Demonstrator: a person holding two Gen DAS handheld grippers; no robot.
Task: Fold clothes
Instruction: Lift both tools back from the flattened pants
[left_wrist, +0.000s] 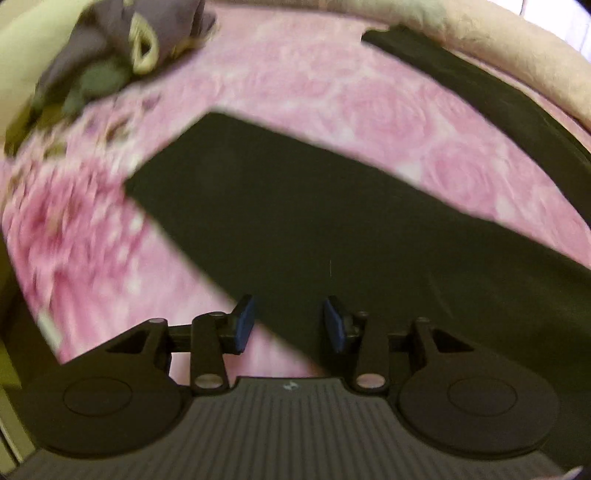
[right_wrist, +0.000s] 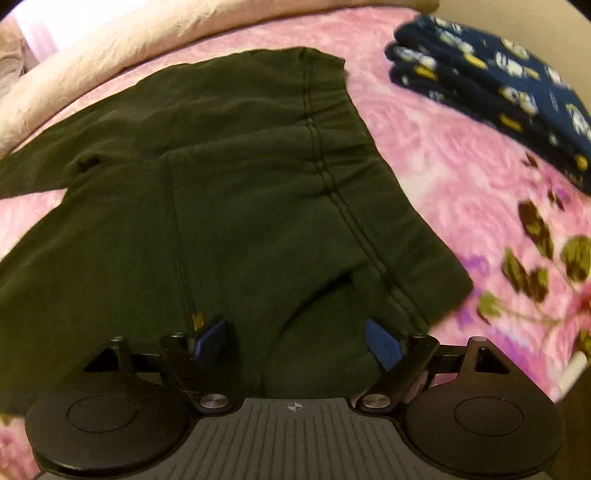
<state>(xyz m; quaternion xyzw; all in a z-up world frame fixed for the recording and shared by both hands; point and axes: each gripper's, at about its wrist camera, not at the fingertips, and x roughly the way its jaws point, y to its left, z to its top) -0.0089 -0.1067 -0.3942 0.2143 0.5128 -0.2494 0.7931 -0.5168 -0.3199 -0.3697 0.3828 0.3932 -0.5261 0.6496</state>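
Note:
Dark olive-black trousers lie flat on a pink floral bedspread. In the left wrist view one leg (left_wrist: 295, 221) runs diagonally under my left gripper (left_wrist: 290, 325), whose blue pads are apart and hold nothing; the second leg (left_wrist: 480, 92) lies further off at upper right. In the right wrist view the waistband end (right_wrist: 258, 184) with its stitched band fills the middle. My right gripper (right_wrist: 295, 343) is open just above the cloth near the waist, with nothing held.
The pink bedspread (left_wrist: 332, 85) covers the bed. A crumpled grey and cream garment pile (left_wrist: 122, 48) sits at upper left. A folded navy patterned garment (right_wrist: 498, 85) lies at upper right. A cream blanket edge (right_wrist: 110, 55) borders the far side.

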